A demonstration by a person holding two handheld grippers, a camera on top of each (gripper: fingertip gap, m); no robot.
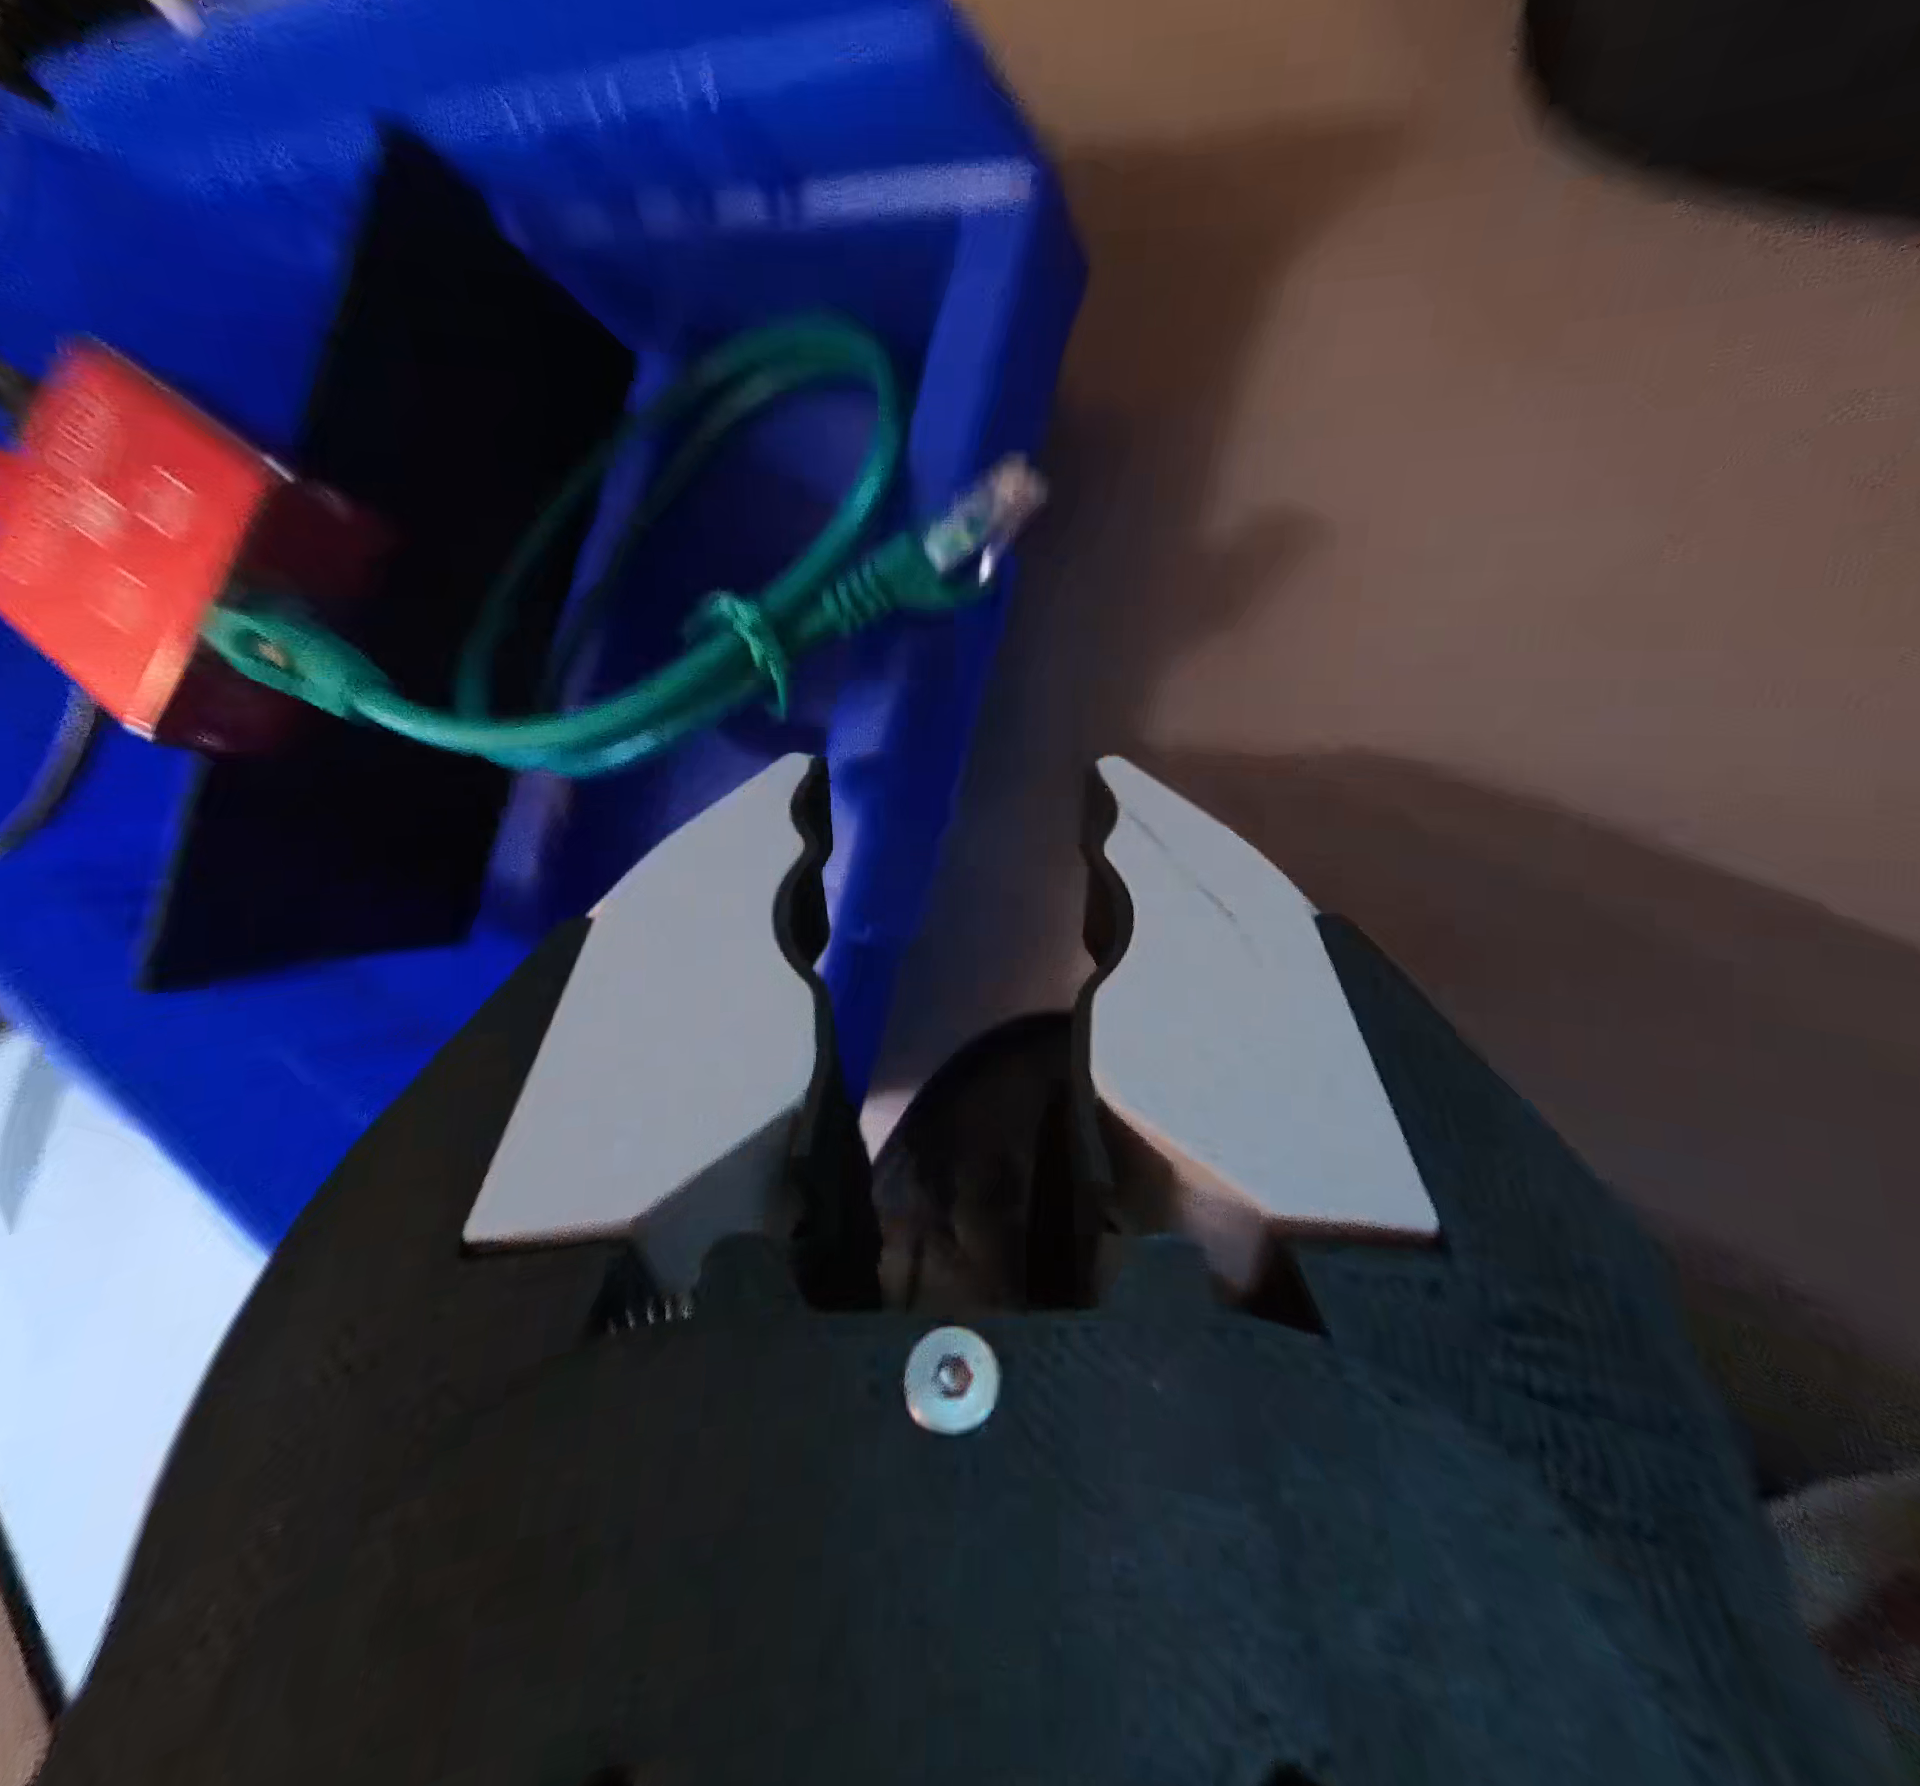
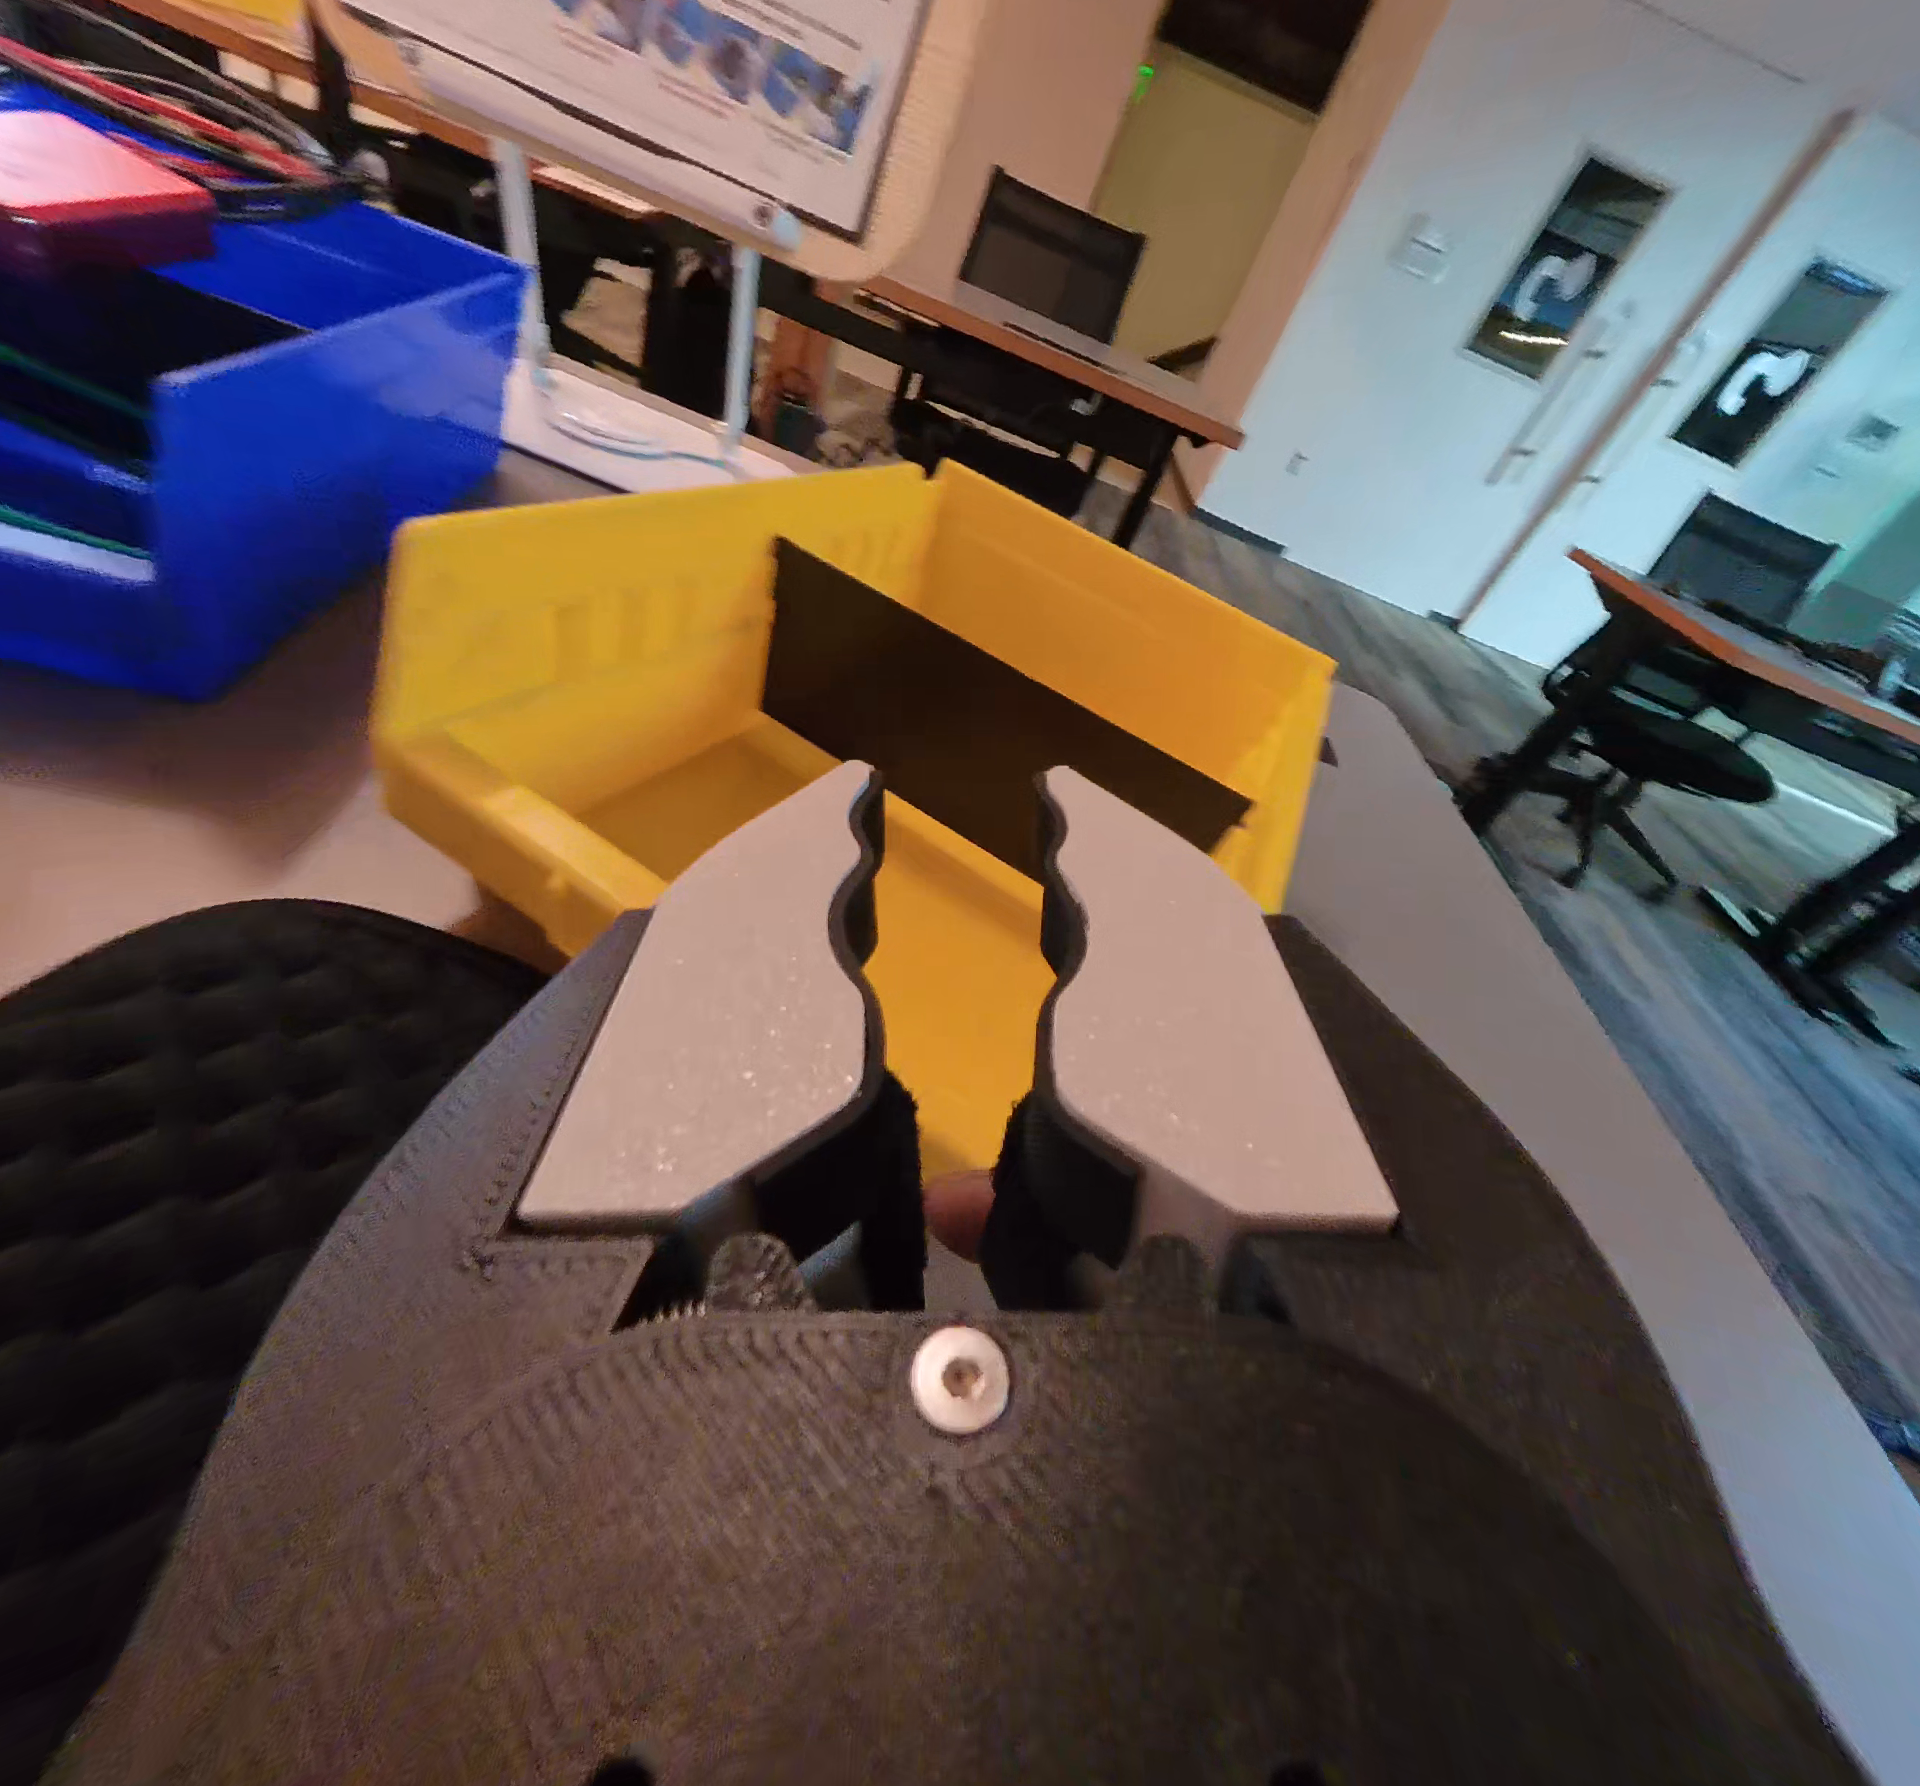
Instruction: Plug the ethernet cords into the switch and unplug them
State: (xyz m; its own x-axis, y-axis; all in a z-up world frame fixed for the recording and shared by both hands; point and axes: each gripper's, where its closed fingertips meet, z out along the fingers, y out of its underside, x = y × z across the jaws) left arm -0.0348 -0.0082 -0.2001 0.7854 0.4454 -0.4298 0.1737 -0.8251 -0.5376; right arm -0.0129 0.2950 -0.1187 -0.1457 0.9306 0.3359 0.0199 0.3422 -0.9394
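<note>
A: Where is the left gripper [image 1: 956,780] pointing?

B: Down at the near wall of the blue bin [image 1: 665,105], tilted, so the bin runs off slantwise to the upper left. Its two grey fingers [image 1: 675,988] stand apart with a moderate gap and hold nothing. The bin's corner edge shows in that gap.

A: And the cord?

B: A green ethernet cord [image 1: 727,635] lies coiled inside the blue bin, bound with a green tie. One end goes into the red switch [image 1: 104,541] at the left side of the bin. The other end, a clear plug [image 1: 987,510], lies free against the bin's right wall, just beyond the left fingertips and not touching them. The left view is blurred, so I cannot tell how firmly the plugged end sits.

A: The right gripper [image 2: 956,791]?

B: Held nearly level, aimed at a yellow bin [image 2: 582,614] that sits to the right of the blue bin on the same table [image 2: 156,822]. Its fingers [image 2: 727,1009] are parted about as much as the left ones, with nothing between them. A black divider [image 2: 935,687] crosses the yellow bin just past the fingertips.

A: Anything else near the blue bin?

B: A white sign stand [image 2: 644,22] behind it, and a black mesh pad [image 2: 187,1092] in front, on the left of the right gripper.
</note>
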